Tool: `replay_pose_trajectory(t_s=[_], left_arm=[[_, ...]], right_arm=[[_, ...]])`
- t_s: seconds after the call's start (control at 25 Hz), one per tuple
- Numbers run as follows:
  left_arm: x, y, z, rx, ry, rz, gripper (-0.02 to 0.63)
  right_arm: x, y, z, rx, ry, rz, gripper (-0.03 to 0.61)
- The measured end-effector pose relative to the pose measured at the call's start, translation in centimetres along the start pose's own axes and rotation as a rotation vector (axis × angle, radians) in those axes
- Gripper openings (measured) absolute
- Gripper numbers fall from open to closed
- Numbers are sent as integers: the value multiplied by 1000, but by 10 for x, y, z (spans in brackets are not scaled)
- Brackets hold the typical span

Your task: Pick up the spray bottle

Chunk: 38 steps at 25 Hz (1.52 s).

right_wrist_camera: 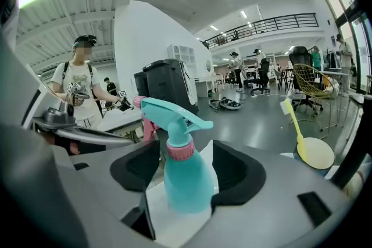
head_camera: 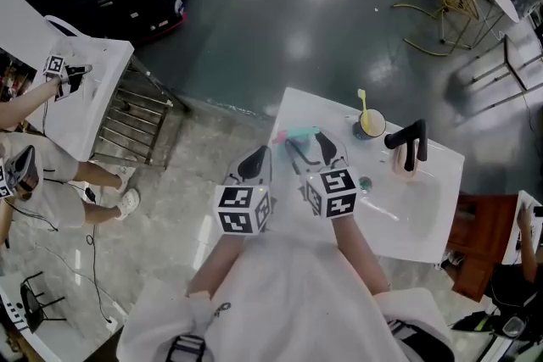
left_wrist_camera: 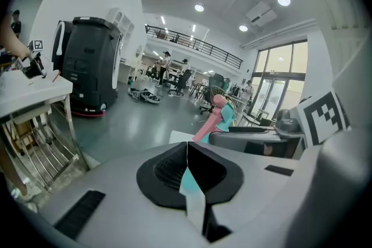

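A teal spray bottle (head_camera: pixel 299 134) with a pink nozzle and collar stands upright near the far left corner of the white sink counter (head_camera: pixel 293 110). My right gripper (head_camera: pixel 309 150) is open, and the spray bottle (right_wrist_camera: pixel 186 180) stands between its black pads with gaps at its neck. In the left gripper view the bottle (left_wrist_camera: pixel 225 115) shows ahead to the right, beside my right gripper's finger. My left gripper (head_camera: pixel 254 162) hovers at the counter's left edge, left of the bottle. That left gripper (left_wrist_camera: pixel 187 164) is shut, its pads meeting, with nothing gripped.
A black faucet (head_camera: pixel 409 144) stands over the white basin (head_camera: pixel 411 203) to the right. A cup with a yellow brush (head_camera: pixel 370 123) sits at the counter's far edge. Left of the counter are a metal rack (head_camera: pixel 140 119) and a person at another white table (head_camera: pixel 89 85).
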State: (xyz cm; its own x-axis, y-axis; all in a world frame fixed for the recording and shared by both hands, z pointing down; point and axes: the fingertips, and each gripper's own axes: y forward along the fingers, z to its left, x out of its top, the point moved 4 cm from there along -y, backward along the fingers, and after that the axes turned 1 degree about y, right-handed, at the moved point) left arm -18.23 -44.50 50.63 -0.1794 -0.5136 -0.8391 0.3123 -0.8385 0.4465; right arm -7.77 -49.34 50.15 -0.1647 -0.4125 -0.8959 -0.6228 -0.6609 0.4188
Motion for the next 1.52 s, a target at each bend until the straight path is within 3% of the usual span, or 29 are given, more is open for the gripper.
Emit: replay_pose_trajectory(t_s=[0.76,0.88,1.52], left_arm=[[-8,10,9,-3,-10,40,26],[-7,11,9,-5,-9,41,26],[-2,7,2,-8,14,20,26]], right_arm=[[4,24,1,-7,-30,-10,270],[7,24,2,-16,-46,-17,219],[8,17,0,-39,-65,-21,202]])
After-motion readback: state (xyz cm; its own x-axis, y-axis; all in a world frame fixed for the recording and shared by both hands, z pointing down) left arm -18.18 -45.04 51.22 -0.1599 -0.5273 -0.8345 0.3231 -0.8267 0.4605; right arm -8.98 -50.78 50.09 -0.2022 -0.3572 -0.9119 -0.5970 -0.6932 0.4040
